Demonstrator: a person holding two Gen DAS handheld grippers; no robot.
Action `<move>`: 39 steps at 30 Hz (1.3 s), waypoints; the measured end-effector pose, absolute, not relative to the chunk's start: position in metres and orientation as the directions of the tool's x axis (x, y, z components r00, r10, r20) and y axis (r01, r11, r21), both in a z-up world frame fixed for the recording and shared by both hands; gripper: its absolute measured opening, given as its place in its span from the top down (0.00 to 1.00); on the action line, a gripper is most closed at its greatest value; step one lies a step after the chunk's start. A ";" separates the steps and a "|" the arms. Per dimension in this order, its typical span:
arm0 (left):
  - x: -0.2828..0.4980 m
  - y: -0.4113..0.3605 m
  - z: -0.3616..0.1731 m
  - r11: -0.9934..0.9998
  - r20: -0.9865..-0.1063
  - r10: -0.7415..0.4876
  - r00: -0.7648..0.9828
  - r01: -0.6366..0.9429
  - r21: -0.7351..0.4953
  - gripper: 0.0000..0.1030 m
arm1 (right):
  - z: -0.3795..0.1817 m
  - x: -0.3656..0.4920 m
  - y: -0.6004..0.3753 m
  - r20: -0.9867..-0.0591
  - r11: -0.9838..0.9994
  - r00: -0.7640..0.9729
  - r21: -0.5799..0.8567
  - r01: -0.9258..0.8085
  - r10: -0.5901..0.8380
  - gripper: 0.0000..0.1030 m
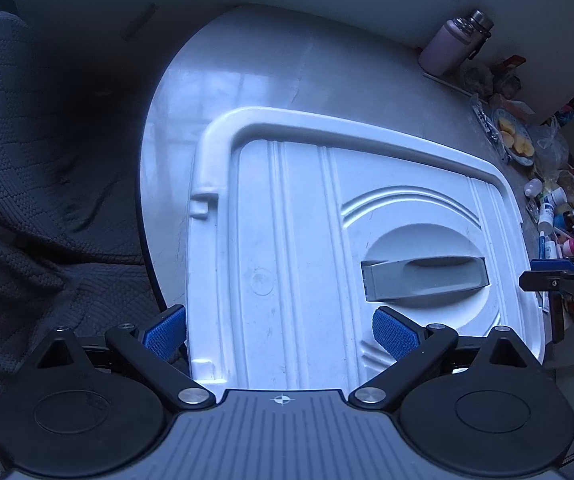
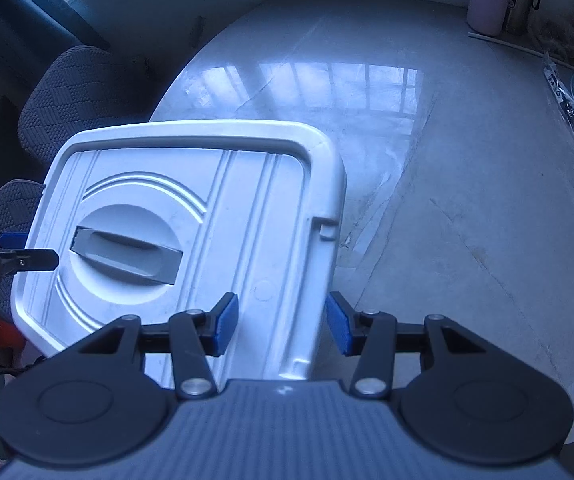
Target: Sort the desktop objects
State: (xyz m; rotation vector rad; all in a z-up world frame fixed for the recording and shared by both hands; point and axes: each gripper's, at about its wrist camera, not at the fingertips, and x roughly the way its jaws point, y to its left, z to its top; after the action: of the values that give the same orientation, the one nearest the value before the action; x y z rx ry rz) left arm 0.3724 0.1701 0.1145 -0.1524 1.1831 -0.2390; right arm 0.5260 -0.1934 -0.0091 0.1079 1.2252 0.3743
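Observation:
A white plastic box lid (image 1: 299, 232) with a grey recessed handle (image 1: 423, 278) lies on the round grey table (image 1: 271, 64). My left gripper (image 1: 279, 334) is open and straddles the lid's near left edge. In the right wrist view the same lid (image 2: 247, 200) and its handle (image 2: 127, 256) show. My right gripper (image 2: 283, 326) is open, with its fingers on either side of the lid's near right edge. Each gripper shows at the edge of the other view.
A lilac bottle (image 1: 447, 46) stands at the table's far side. A plate of fruit (image 1: 515, 140) and several small bottles (image 1: 551, 208) crowd the right edge. A dark quilted chair (image 1: 27, 160) is at left. Bare tabletop (image 2: 447, 160) lies right of the lid.

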 end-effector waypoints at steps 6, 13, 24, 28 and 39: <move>0.373 0.166 0.115 0.983 -0.905 -0.177 0.388 0.107 -0.146 0.02 | -0.016 0.521 -0.188 -0.907 0.946 0.300 0.236 -0.220 0.296 0.37; 0.371 0.159 0.119 0.987 -0.895 -0.147 0.422 0.122 -0.104 0.02 | -0.019 0.515 -0.190 -0.901 0.947 0.314 0.242 -0.210 0.299 0.33; 0.353 0.147 0.140 0.995 -0.850 -0.072 0.522 0.100 -0.023 0.03 | 0.003 0.488 -0.183 -0.866 0.956 0.416 0.205 -0.212 0.278 0.33; 0.330 0.139 0.147 0.996 -0.822 -0.042 0.567 0.091 0.012 0.03 | 0.012 0.464 -0.181 -0.842 0.958 0.465 0.200 -0.205 0.275 0.33; 0.240 0.129 0.173 1.000 -0.689 0.005 0.725 0.017 0.025 0.03 | 0.014 0.386 -0.182 -0.777 0.965 0.571 0.211 -0.158 0.263 0.33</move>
State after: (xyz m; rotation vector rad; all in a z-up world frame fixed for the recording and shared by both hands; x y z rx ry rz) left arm 0.2397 0.1293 0.1734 0.0302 0.7605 -0.0066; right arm 0.3860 -0.1824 0.0138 0.1226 0.9309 0.2478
